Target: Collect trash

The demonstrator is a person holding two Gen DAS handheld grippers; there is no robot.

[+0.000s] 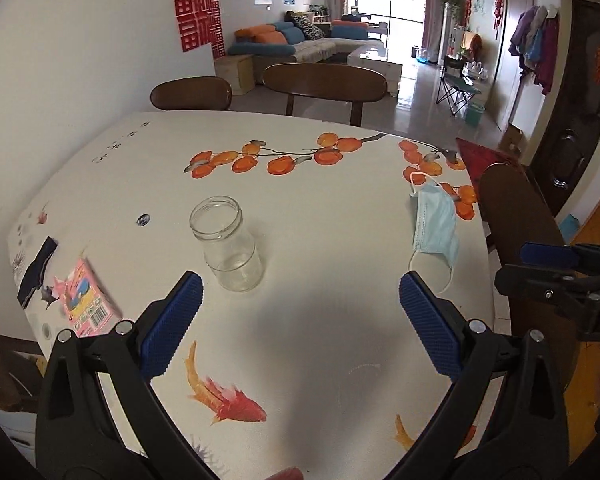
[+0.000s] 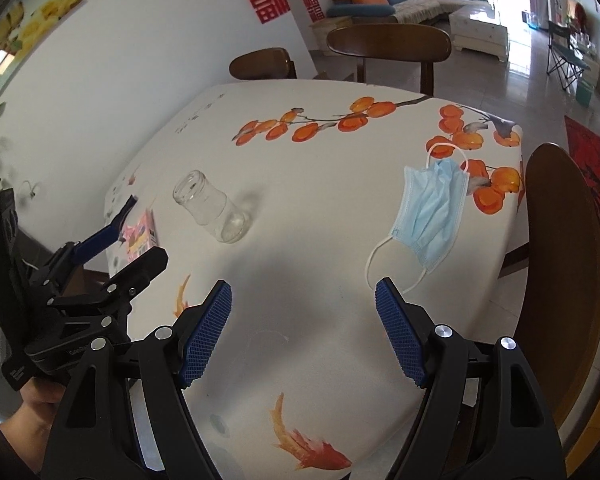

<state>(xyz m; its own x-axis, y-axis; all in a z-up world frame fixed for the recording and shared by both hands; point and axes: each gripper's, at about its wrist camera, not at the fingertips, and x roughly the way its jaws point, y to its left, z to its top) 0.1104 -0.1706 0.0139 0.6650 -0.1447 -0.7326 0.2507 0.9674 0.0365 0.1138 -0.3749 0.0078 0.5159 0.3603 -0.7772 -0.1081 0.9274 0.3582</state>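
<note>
In the left wrist view, a white table (image 1: 320, 208) with painted orange fruit and red fish is filling the middle. Brown chairs (image 1: 324, 80) are standing behind it, and a sofa (image 1: 300, 40) is sitting far back by a bright window. A clear glass jar (image 1: 228, 244) is standing upright at middle left with nothing in it. A blue face mask (image 1: 436, 224) is lying at the right edge. A pink box (image 1: 86, 300) is lying at lower left. The left gripper (image 1: 300, 320) is hanging wide open, holding nothing.

In the right wrist view, the jar (image 2: 212, 208) is sitting at middle left and the mask (image 2: 432, 216) at middle right. The right gripper (image 2: 304, 328) is also gaping open over bare table.
</note>
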